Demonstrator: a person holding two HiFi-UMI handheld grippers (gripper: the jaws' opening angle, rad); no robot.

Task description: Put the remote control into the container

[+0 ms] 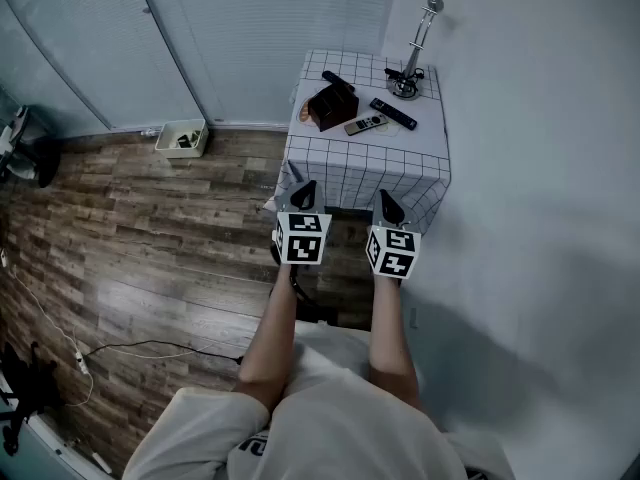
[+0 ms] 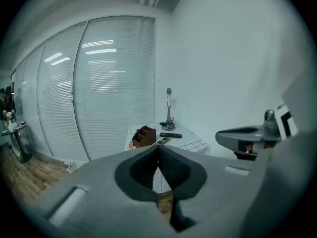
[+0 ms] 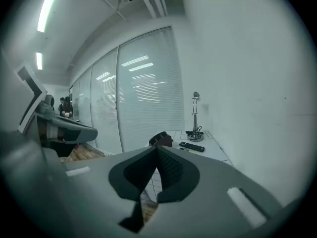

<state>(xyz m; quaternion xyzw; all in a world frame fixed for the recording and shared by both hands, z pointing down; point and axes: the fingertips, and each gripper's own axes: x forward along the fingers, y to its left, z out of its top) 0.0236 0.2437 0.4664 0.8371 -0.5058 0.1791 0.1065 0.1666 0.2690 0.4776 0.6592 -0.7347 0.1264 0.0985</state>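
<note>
A small table with a checked cloth (image 1: pixel 400 163) stands ahead against the wall. On it sits a brown compartmented container (image 1: pixel 331 108), with a silver remote (image 1: pixel 366 124) just right of it and a black remote (image 1: pixel 393 113) beyond that. Another dark remote (image 1: pixel 338 81) lies behind the container. My left gripper (image 1: pixel 304 192) and right gripper (image 1: pixel 388 205) hang side by side short of the table's front edge, both shut and empty. The left gripper view shows the container (image 2: pixel 144 136) and silver remote (image 2: pixel 162 141) over the shut left gripper (image 2: pixel 158 148); the right gripper (image 3: pixel 157 147) is likewise closed.
A metal stand (image 1: pixel 408 78) with cables occupies the table's back right corner. A white tray (image 1: pixel 183 138) lies on the wooden floor by the glass wall with blinds. A cable (image 1: pixel 150 348) runs over the floor at left. A white wall (image 1: pixel 540 168) bounds the right.
</note>
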